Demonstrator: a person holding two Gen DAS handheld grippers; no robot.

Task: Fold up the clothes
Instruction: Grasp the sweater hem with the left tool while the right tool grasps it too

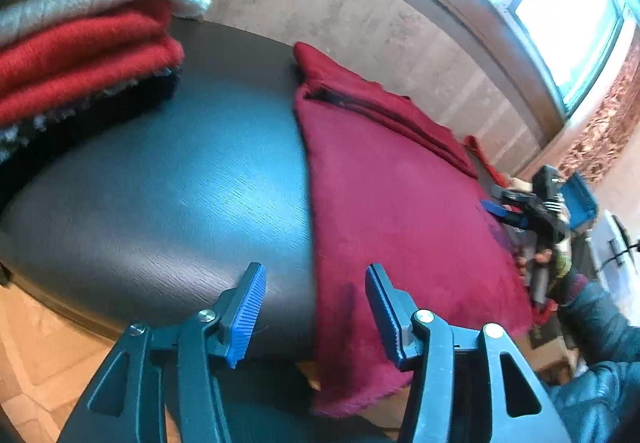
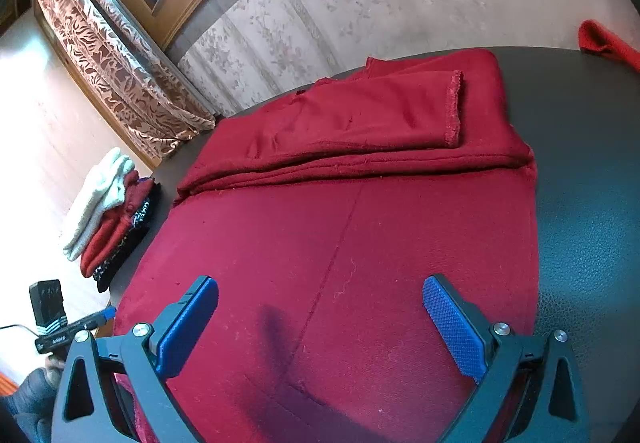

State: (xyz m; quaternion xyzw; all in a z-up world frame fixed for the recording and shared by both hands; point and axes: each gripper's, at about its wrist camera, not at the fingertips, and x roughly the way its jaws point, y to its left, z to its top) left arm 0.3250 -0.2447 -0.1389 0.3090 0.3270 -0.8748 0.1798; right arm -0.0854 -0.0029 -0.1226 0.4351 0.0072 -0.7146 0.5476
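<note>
A dark red garment point(image 1: 400, 211) lies flat on the dark table point(image 1: 180, 195), with its sleeves folded across its far part point(image 2: 360, 115). My left gripper point(image 1: 316, 275) hovers open over the garment's left edge near the table's front, one finger above the bare table and one above the cloth, with nothing pinched. My right gripper point(image 2: 320, 283) stands wide open just above the garment's near part point(image 2: 340, 243), gripping nothing. Each gripper shows small in the other's view: the right gripper point(image 1: 508, 209) at the garment's far side, the left gripper point(image 2: 106, 313) at the lower left.
A stack of folded clothes point(image 1: 92, 35), white over red over dark patterned, sits at the table's far left corner point(image 2: 108, 219). Another red cloth point(image 2: 608, 43) lies at the table's back right edge. Wall, window and curtain stand behind. A person's dark sleeve point(image 1: 600, 383) is at the right.
</note>
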